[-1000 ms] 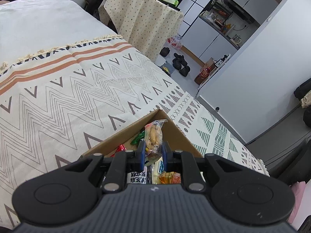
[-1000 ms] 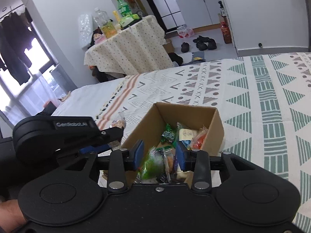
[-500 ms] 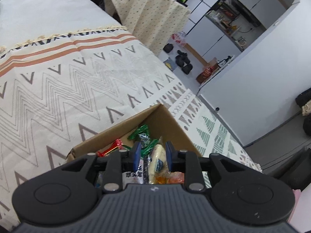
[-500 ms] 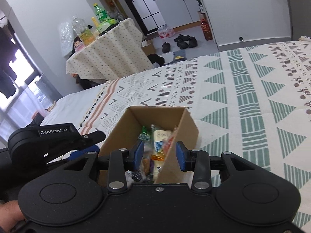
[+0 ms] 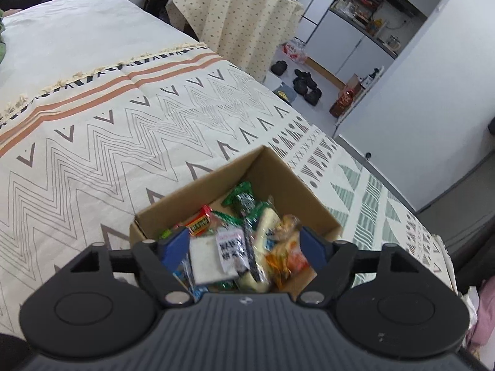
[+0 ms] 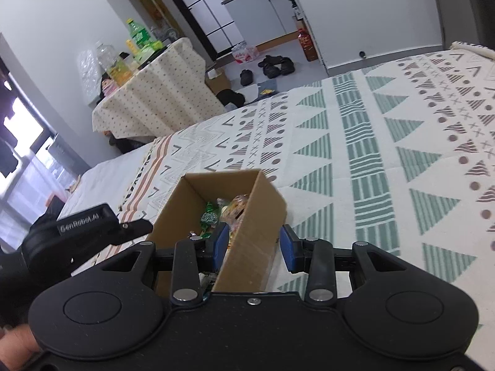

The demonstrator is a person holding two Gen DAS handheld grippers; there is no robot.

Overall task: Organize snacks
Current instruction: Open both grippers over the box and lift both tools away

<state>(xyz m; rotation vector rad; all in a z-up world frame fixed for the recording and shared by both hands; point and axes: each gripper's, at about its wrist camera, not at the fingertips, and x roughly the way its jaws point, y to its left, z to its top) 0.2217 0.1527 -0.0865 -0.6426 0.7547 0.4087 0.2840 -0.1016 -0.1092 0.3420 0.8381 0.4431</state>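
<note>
Patterned bedspread (image 5: 130, 130) carries open brown cardboard box (image 5: 278, 170) of wrapped snacks (image 5: 244, 241). Left gripper (image 5: 246, 244) spread wide above the snacks, empty; right gripper (image 6: 252, 244) apart, straddling box's near wall.

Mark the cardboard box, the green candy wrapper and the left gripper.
box (image 5: 198, 190): left wrist view, far wall's rim.
green wrapper (image 5: 244, 199): left wrist view, its middle.
left gripper (image 5: 244, 244): left wrist view, midway between fingertips.
</note>
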